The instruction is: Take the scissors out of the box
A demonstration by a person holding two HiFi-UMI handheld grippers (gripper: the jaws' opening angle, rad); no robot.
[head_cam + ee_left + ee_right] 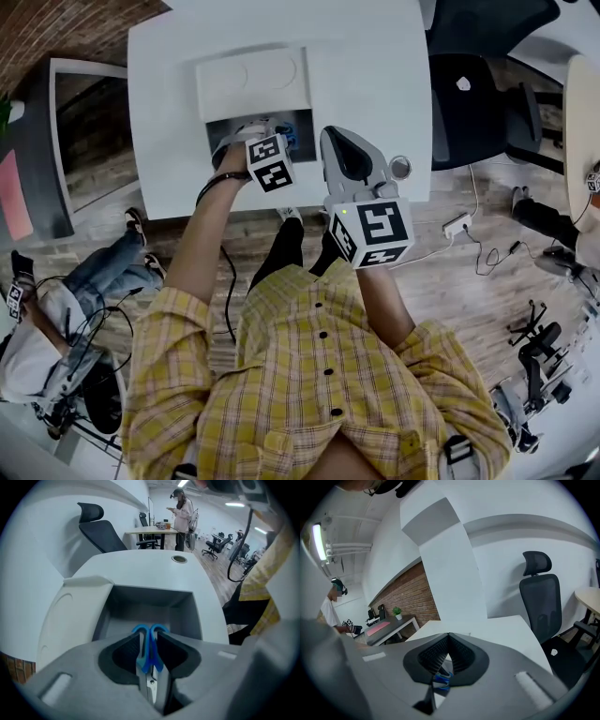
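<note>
An open white box (281, 120) with a grey inside stands on the white table (169, 112), its lid (251, 82) lying behind it. In the left gripper view, blue-handled scissors (146, 660) lie in the box (150, 603), blades toward the camera. My left gripper (255, 134) points steeply down into the box. Its jaws (149, 632) straddle the scissors' handles with a narrow gap, open. My right gripper (337, 136) hovers over the table's near edge, right of the box. Its pads (449, 637) meet at the tips, and a blue bit shows below them.
A round cable hole (400, 168) sits in the table by the right gripper. A black office chair (469, 94) stands right of the table. A person sits on the floor at the left (56, 319). Another person (180, 508) stands far off by a desk.
</note>
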